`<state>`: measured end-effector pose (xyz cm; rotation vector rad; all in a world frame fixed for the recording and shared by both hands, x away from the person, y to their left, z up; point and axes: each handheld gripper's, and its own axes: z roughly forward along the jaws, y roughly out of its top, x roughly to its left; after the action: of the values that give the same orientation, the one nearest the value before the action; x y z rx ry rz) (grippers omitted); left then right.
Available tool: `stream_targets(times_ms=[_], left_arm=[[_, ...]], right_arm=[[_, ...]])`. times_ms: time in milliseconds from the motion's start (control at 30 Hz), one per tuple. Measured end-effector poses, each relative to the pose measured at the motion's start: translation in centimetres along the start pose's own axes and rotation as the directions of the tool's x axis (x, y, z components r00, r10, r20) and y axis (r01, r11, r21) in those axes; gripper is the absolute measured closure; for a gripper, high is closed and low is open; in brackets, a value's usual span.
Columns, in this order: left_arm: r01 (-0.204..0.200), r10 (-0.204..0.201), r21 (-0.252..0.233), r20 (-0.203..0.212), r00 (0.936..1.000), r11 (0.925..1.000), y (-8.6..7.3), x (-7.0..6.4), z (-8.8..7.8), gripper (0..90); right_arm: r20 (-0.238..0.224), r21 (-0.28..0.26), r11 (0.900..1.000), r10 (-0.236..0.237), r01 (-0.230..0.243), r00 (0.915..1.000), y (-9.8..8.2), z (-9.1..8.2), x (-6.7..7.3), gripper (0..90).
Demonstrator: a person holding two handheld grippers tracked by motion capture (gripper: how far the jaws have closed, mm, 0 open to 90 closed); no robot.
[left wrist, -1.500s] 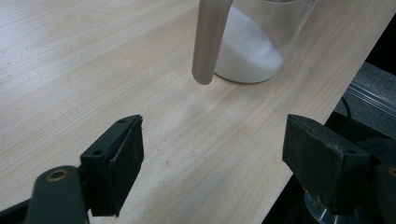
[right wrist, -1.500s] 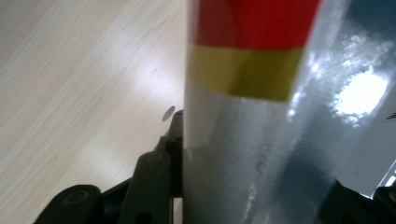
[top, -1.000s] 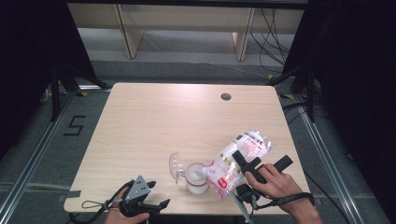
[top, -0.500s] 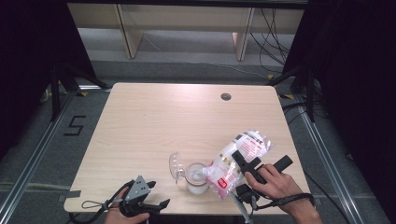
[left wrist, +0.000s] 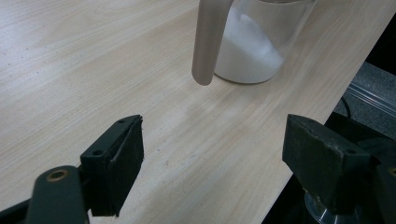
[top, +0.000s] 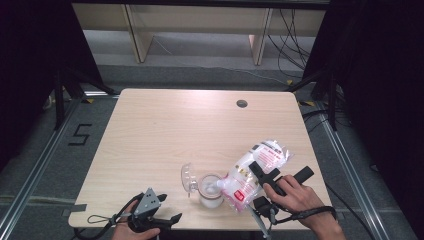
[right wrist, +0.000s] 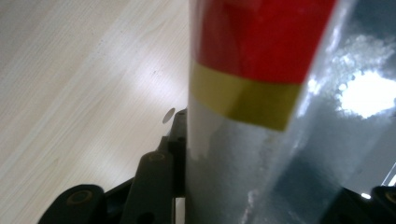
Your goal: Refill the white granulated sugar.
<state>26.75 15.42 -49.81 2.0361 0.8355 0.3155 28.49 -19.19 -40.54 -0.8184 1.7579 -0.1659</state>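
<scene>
At the bottom edge of the high view, left of centre, we see the left gripper (top: 167,221) in a hand, with its grey three-cornered plate and a looping black cable; in the left gripper view its two black, blocky jaws stand spread wide over bare wood with nothing between them. At the lower right of the high view the right gripper (top: 260,176) pinches a bag (top: 256,168) of white granules, a crinkled clear plastic pouch with a red and white label, tilted so that its lower end hangs over the jar (top: 210,190). In the right gripper view the bag (right wrist: 261,93) shows glossy film with a red band above a yellow stripe, and a black jaw presses flat against its left side. The jar sits near the table's front edge, low in the frame and just right of centre: clear, round glass, partly filled with a sloping heap of white powder, seen close at the top of the left gripper view (left wrist: 252,44). A clear domed lid (top: 188,177) hangs open at its left side. The table (top: 170,130) is pale wood-grain laminate with rounded corners and a small round hole (top: 242,103) toward the upper right. Beyond it, in the upper part of the frame, lie a grey floor, pale shelf legs, loose black cables and dark curtains at both sides.
</scene>
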Motion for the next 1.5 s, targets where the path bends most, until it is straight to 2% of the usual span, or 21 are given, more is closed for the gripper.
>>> stream_targets(times_ms=[400,467,500,533,600,700,767,833,1033,1100,1133,1167,1200,1233,1267,1300,1333,1367,1400,1467,1500], left_arm=[[-0.002,0.002,0.000,-0.001,1.0000,1.0000,0.0,0.0,0.0,20.3],[-0.002,0.002,0.001,0.000,1.0000,1.0000,0.0,0.0,0.0,20.3],[-0.003,0.003,0.001,0.000,1.0000,1.0000,0.0,0.0,0.0,20.3],[0.006,-0.006,-0.007,0.001,1.0000,1.0000,0.0,-0.1,0.0,20.3],[0.001,-0.001,-0.002,0.005,1.0000,1.0000,0.0,0.0,0.0,20.3],[0.001,-0.001,0.005,0.003,1.0000,1.0000,0.0,0.0,-0.1,20.3],[0.001,-0.001,-0.002,0.005,1.0000,1.0000,0.0,0.0,0.0,20.3],[0.000,0.000,-0.003,0.005,1.0000,1.0000,0.0,0.0,-0.1,20.3],[0.005,-0.005,-0.005,0.004,1.0000,1.0000,0.0,0.0,-0.1,20.5],[-0.001,0.001,-0.002,0.005,1.0000,1.0000,0.0,0.1,-0.1,20.5],[0.000,0.000,0.006,0.005,1.0000,1.0000,0.0,0.0,-0.1,20.5],[0.004,-0.004,-0.006,0.007,1.0000,1.0000,0.0,0.0,0.0,20.5],[0.004,-0.004,-0.004,0.003,1.0000,1.0000,0.0,0.0,-0.1,20.5],[-0.008,0.008,-0.005,0.005,1.0000,1.0000,0.1,0.0,-0.1,20.5],[0.004,-0.004,-0.006,0.004,1.0000,1.0000,0.0,0.0,-0.1,20.5],[0.005,-0.005,-0.007,0.005,1.0000,1.0000,0.0,0.0,-0.1,20.5],[0.004,-0.004,-0.006,0.003,1.0000,1.0000,0.0,0.0,-0.1,20.5],[0.005,-0.005,-0.007,0.004,1.0000,1.0000,0.0,0.0,-0.1,20.5],[0.007,-0.007,-0.012,0.007,0.9999,0.9999,0.0,0.0,0.0,20.5],[0.007,-0.007,-0.012,0.007,1.0000,0.9999,0.0,0.0,0.0,20.5],[0.005,-0.005,-0.008,0.006,1.0000,1.0000,0.0,0.0,0.0,20.5]], right_arm=[[0.007,-0.035,0.999,0.042,-0.041,0.9991,-0.3,0.2,0.2,68.1],[-0.002,-0.066,0.984,0.167,-0.166,0.9860,-0.3,0.3,0.9,68.3],[0.002,-0.087,0.984,0.158,-0.157,0.9874,-0.5,0.5,0.8,68.4],[-0.018,-0.086,0.977,0.197,-0.197,0.9803,-0.6,0.5,1.0,68.8],[-0.025,-0.094,0.971,0.220,-0.221,0.9753,-0.8,0.6,1.1,69.4],[-0.025,-0.147,0.948,0.283,-0.283,0.9589,-1.2,0.9,1.2,71.5],[-0.027,-0.179,0.939,0.294,-0.294,0.9555,-1.3,1.0,1.2,72.9],[-0.053,-0.179,0.922,0.339,-0.343,0.9393,-1.3,1.1,1.5,73.6],[-0.062,-0.213,0.904,0.365,-0.370,0.9288,-1.3,1.8,2.1,74.9],[-0.074,-0.201,0.891,0.400,-0.406,0.9137,-1.3,1.8,2.3,75.0],[-0.064,-0.209,0.897,0.385,-0.389,0.9208,-1.4,1.8,2.1,75.0],[-0.056,-0.223,0.891,0.394,-0.396,0.9175,-1.5,1.7,2.1,75.0],[-0.073,-0.213,0.872,0.435,-0.440,0.8973,-1.5,1.6,2.3,75.0],[-0.044,-0.243,0.876,0.419,-0.417,0.9069,-1.7,1.7,2.0,75.1],[-0.058,-0.240,0.861,0.448,-0.448,0.8922,-1.8,1.6,2.0,75.1],[-0.070,-0.229,0.826,0.513,-0.514,0.8556,-1.8,1.4,2.3,75.2],[-0.058,-0.256,0.840,0.480,-0.478,0.8752,-2.1,1.5,1.9,75.2],[-0.046,-0.270,0.836,0.485,-0.478,0.8735,-2.3,1.4,1.8,75.2],[-0.062,-0.266,0.809,0.529,-0.525,0.8465,-2.4,1.3,2.0,75.3],[-0.067,-0.289,0.794,0.541,-0.535,0.8383,-2.7,1.3,1.8,75.3],[-0.091,-0.255,0.748,0.612,-0.613,0.7854,-2.6,1.0,2.3,75.4]])
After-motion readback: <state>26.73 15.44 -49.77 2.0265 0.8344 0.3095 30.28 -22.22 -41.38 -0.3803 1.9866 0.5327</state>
